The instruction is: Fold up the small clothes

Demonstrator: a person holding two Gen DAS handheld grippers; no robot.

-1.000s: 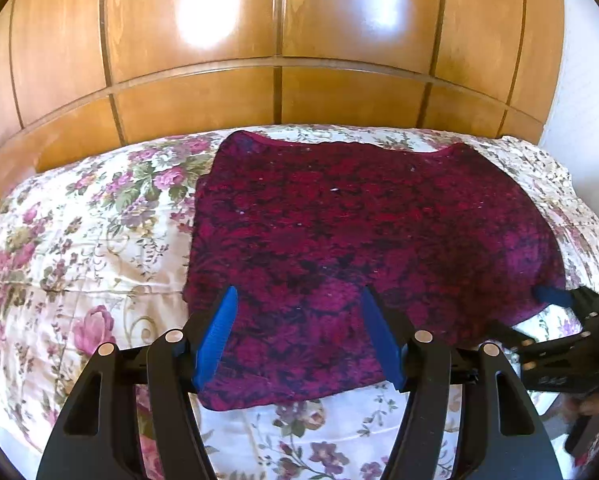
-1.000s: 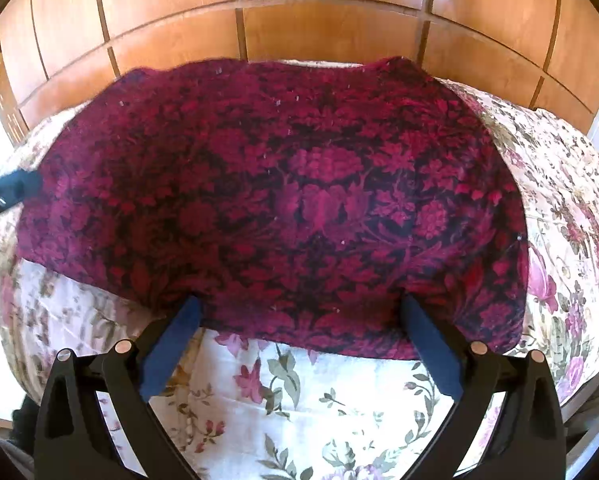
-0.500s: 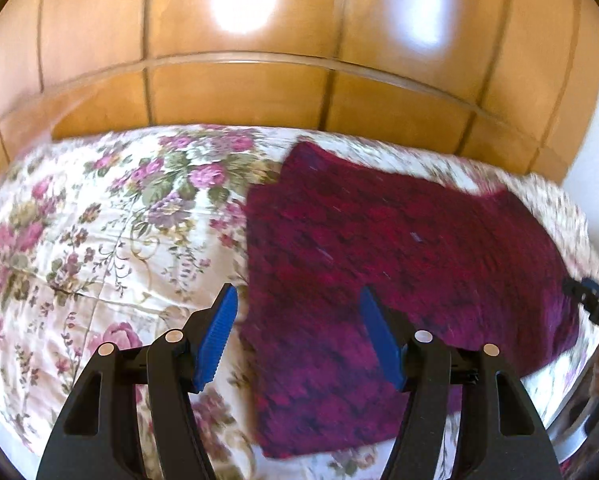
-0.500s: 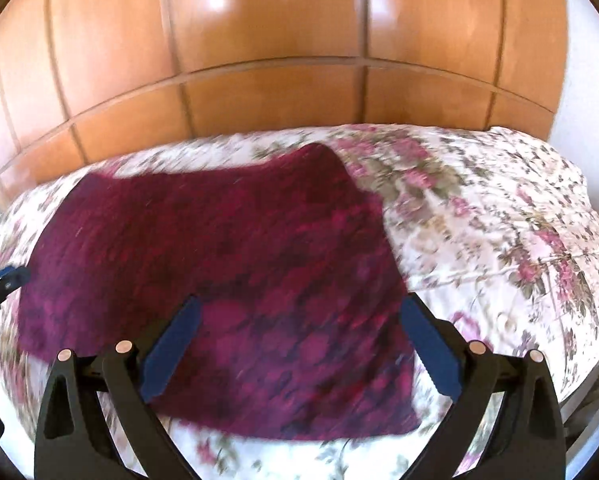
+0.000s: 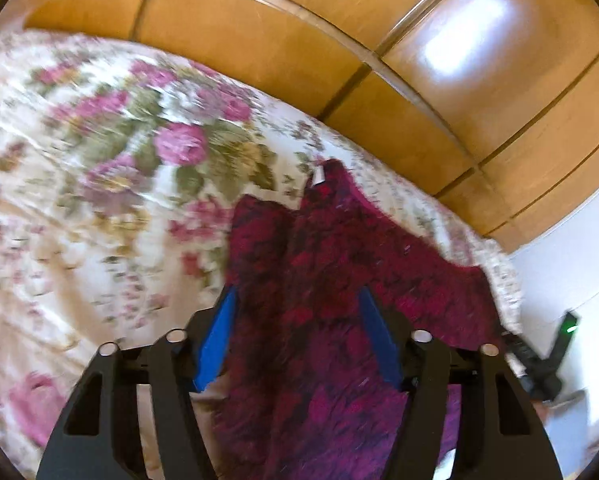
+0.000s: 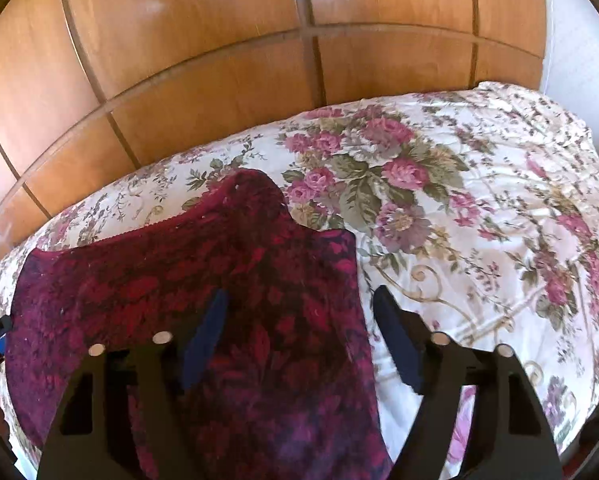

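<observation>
Garment (image 5: 339, 280) edges lie between both closing tongs (image 5: 299, 340) (image 6: 299, 336), pads apart.

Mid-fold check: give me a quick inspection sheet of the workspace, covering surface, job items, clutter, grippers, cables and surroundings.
Surface: floral bedspread, lightly wrinkled.
Job's things: dark red patterned garment, partly lifted, a white tag showing in the left wrist view.
Clutter: nothing seen.
Grippers: left gripper closing, garment between its fingers; right gripper closing around the garment's edge; pad contact unclear in both.
Cables: nothing seen.
Surroundings: wooden panelled wall; white wall.
</observation>
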